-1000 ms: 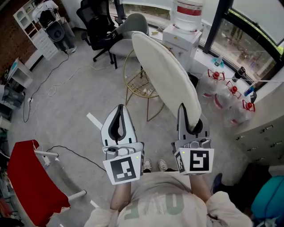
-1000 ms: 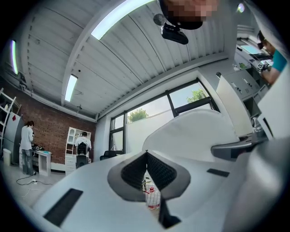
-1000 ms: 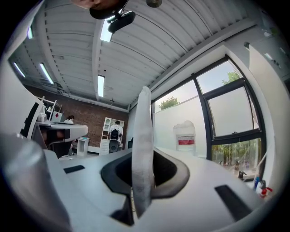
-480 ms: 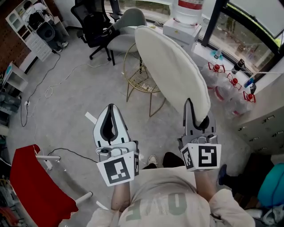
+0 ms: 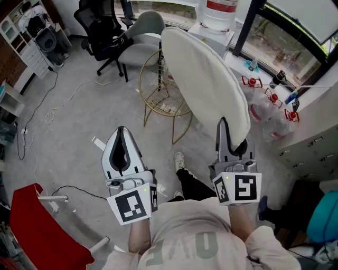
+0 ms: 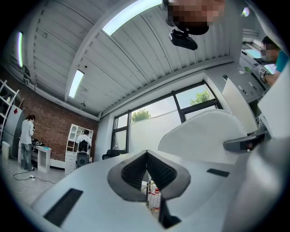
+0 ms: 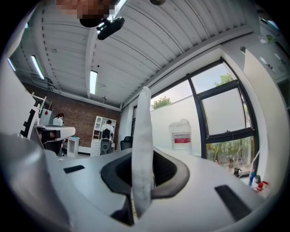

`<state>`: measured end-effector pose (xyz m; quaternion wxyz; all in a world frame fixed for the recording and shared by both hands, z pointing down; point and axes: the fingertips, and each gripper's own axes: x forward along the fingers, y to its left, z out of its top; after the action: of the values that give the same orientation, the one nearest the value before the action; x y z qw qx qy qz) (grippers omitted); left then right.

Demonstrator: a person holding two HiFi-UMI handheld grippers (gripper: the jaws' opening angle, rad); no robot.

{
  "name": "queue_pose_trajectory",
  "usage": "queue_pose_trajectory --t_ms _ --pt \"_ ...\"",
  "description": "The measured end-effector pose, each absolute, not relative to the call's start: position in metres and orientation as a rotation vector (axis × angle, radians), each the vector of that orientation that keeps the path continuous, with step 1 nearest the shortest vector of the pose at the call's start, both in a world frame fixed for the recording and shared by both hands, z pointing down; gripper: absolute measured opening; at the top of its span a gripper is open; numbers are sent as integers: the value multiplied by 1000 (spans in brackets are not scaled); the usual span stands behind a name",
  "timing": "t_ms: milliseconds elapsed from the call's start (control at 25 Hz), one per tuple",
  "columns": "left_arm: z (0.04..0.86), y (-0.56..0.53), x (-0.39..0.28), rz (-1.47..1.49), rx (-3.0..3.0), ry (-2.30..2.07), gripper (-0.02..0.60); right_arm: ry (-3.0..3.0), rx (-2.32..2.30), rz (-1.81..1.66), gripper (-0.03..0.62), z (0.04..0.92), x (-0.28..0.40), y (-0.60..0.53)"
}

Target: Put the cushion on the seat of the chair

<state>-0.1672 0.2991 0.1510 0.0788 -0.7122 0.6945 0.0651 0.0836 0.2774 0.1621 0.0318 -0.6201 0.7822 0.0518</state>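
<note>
Bottle (image 5: 215,7): stands upside-down-style on top of the white dispenser (image 5: 213,35) by the window; it has a red label band, and what is in it cannot be told.
Jugs (image 5: 261,113): several clear ones with red caps on the floor under the window, to the right of the cushion; contents not clear.
Shelf (image 5: 38,36): white open unit at the top left, its compartments hold dark items too small to name.
Cabinet (image 5: 312,154): pale drawers at the right edge, all closed.
Right gripper (image 5: 223,126): clamped on the cushion — the right gripper view shows the white edge pinched between both pads, running up from the jaws.
Left gripper (image 5: 122,132): jaws closed tip to tip with nothing between them; it hangs apart from the cushion, to its left.
Cushion (image 5: 203,79): white, oval, held in the air by its lower edge and standing on edge, tilted away from the person toward the window; it is not on the seat.
Chair (image 5: 158,103): gold wire frame with a round wire seat, on the floor just left of the cushion and partly behind it in the head view.
Grey chair (image 5: 138,40): behind the gold chair, touching or nearly so.
Black chair (image 5: 100,30): on castors, left of the grey one.
Shoe (image 5: 179,160): the person's foot — on the floor between the two grippers, near a leg of the gold chair.
Cable (image 5: 48,113): loops over the grey floor, well left of the chair.
Red cloth (image 5: 26,228): bottom left corner, well apart from everything else.
</note>
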Motion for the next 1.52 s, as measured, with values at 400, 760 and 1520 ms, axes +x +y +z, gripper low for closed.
queue_pose_trajectory --t_ms 400,760,1520 --pt "152 216 -170 161 -2056 2113 13 2424 -1811 80 52 171 81 172" --pt "129 86 -178 138 -1983 2157 12 2499 -1718 11 52 167 71 29" --pt "138 -97 -156 109 -2091 2077 14 2508 -1777 -177 52 203 79 -123"
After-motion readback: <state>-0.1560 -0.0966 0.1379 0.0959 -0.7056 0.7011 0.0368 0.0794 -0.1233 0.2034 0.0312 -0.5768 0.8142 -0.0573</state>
